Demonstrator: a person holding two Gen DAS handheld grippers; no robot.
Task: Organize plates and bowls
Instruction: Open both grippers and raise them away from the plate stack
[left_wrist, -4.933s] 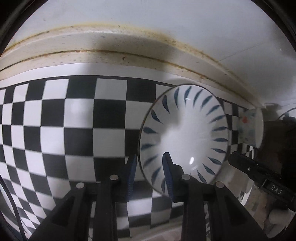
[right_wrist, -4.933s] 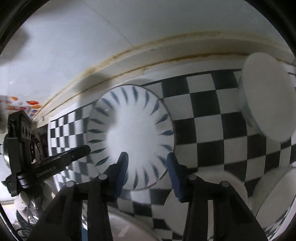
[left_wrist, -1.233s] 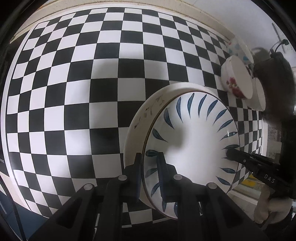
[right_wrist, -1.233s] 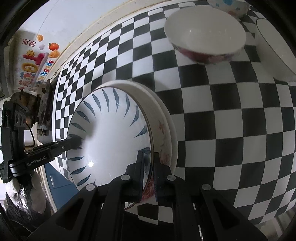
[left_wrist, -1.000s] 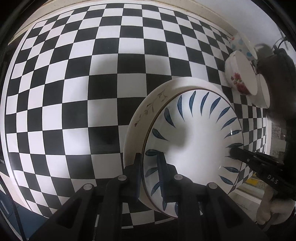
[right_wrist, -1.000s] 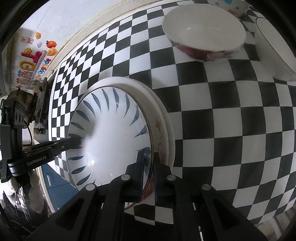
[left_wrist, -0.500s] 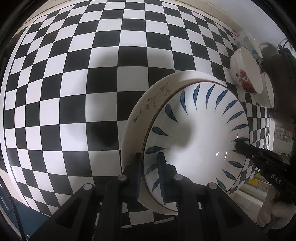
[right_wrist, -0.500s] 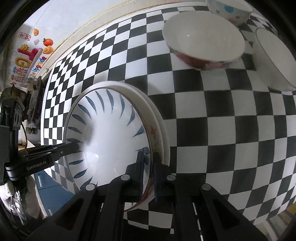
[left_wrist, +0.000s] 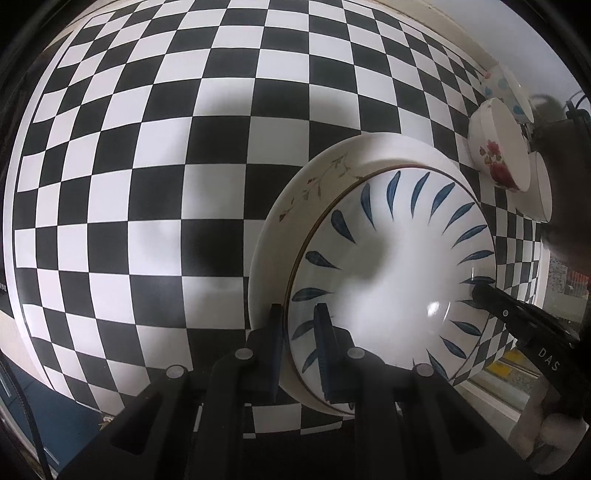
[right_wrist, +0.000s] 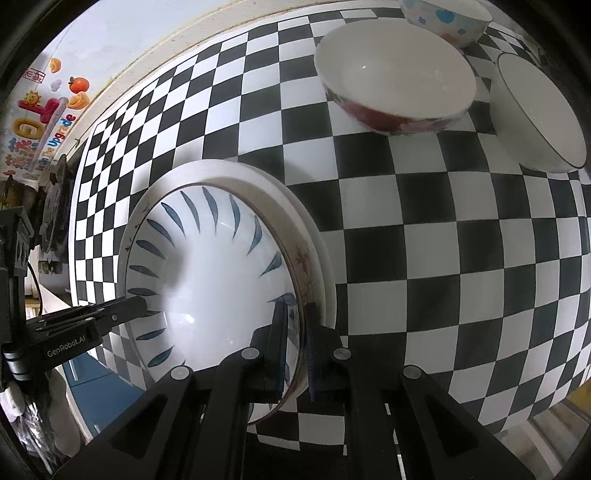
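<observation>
Both the left gripper (left_wrist: 298, 345) and right gripper (right_wrist: 294, 345) are clamped on opposite rims of the blue-leaf plate (right_wrist: 218, 280), held over a floral plate (left_wrist: 314, 184). Three bowls (right_wrist: 395, 77) are counted near the checkered surface's (left_wrist: 147, 166) far edge.
</observation>
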